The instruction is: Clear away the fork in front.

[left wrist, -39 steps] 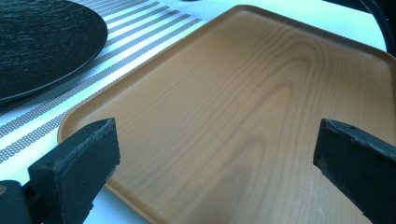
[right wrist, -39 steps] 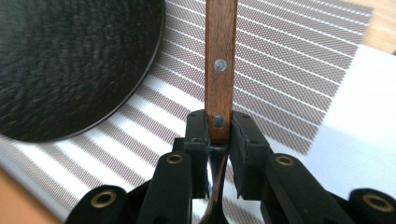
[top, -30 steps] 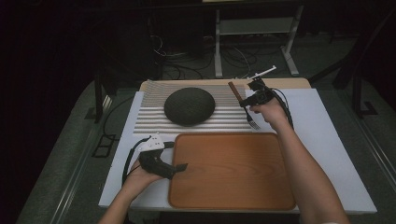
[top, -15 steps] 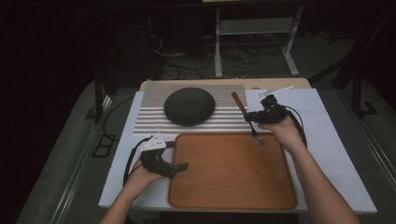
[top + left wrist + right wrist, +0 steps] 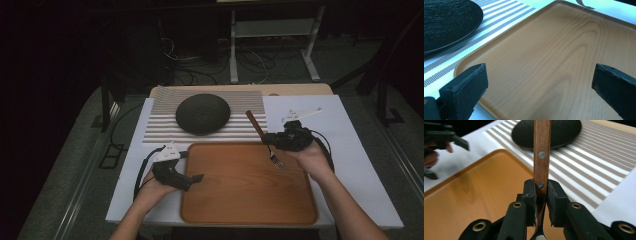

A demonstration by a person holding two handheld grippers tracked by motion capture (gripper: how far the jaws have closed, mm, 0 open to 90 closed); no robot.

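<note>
The room around the table is dark, and the cables and white frame legs at the top of the high view are hard to make out. The fork's [image 5: 264, 139] tines show just over the upper right part of the tray in the high view, but in the right gripper view [image 5: 541, 195] they drop out of sight below the jaws, and the top of the wooden handle is cut off at the frame's upper edge. The tray [image 5: 240, 200] is cropped at right and bottom in the left gripper view.

One fork, held in the right gripper [image 5: 272, 141]: its jaws are clamped on the lower end of the handle, near the lower rivet; two rivets show. One wooden tray, lower centre of the high view. One dark round plate [image 5: 203, 113], upper centre, on one striped mat [image 5: 155, 127]. Two grippers. The left gripper [image 5: 196, 178] hangs at the tray's left edge, its jaws spread wide, nothing between them. A white cloth [image 5: 350, 150] covers the table.
</note>
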